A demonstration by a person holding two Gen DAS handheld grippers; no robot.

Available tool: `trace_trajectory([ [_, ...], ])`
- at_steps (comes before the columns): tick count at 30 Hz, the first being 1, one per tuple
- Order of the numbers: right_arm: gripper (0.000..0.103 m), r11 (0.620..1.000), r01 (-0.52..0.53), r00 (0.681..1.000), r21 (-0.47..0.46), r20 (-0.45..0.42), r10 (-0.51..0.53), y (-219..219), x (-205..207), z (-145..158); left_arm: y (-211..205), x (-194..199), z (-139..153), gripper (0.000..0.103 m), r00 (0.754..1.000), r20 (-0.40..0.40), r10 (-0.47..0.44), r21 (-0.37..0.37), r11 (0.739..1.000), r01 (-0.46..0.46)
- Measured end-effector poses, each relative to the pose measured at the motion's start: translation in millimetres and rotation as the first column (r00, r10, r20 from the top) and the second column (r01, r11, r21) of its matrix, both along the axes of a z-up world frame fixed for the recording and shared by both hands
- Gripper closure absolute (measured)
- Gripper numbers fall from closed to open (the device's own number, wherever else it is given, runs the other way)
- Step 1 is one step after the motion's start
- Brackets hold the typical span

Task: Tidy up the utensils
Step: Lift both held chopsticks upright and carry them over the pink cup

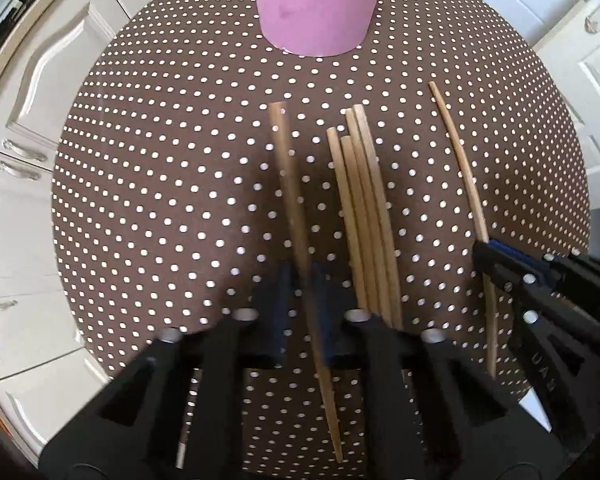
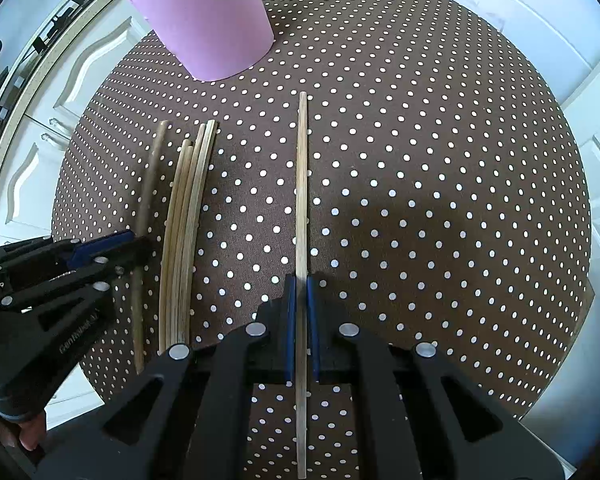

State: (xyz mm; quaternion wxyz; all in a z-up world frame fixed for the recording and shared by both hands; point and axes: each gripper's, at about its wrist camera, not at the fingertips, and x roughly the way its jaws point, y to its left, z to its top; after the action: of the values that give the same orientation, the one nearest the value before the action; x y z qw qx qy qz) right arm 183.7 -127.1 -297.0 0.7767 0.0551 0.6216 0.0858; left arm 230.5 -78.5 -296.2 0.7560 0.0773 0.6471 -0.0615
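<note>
your left gripper is clamped on one chopstick and your right gripper on another chopstick, with four loose chopsticks lying between them on the dotted tablecloth near the pink cup.

Cup stands at far side of worktop, toward left. Bundle of four chopsticks lies nearer, lengthwise. Left chopstick just beside bundle on left, between pads of left hand-held gripper. Right chopstick well apart on right, between pads of right hand-held gripper. Cabinets beyond worktop's left edge.
</note>
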Motion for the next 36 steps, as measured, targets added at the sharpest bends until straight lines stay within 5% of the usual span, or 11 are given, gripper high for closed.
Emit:
trace_trajectory([
  [5, 0.098, 1.000, 0.002, 1.000, 0.006, 0.000, -0.002, -2.1, 0.1, -0.3, 7.8, -7.4, -3.4, 0.097, 1.000, 0.019, -0.001, 0.037, 0.999, 0.001],
  [16, 0.098, 0.997, 0.043, 0.999, 0.061, -0.023, -0.042, -16.4, 3.8, 0.7, 86.3, -28.1, -8.7, 0.097, 0.996, 0.043, 0.078, -0.044, 0.996, -0.076],
  [26, 0.098, 0.993, 0.048, 0.999, 0.110, -0.018, -0.047, -29.4, 13.7, 16.3, 78.6, -28.4, 40.3, 0.097, 0.989, 0.109, 0.099, -0.077, 0.993, -0.091],
  [36, 0.098, 0.984, 0.041, 0.993, 0.173, 0.101, -0.059, -37.8, 26.1, 67.2, 92.4, -25.5, 79.6, 0.097, 0.969, 0.208, 0.136, -0.087, 0.989, -0.121],
])
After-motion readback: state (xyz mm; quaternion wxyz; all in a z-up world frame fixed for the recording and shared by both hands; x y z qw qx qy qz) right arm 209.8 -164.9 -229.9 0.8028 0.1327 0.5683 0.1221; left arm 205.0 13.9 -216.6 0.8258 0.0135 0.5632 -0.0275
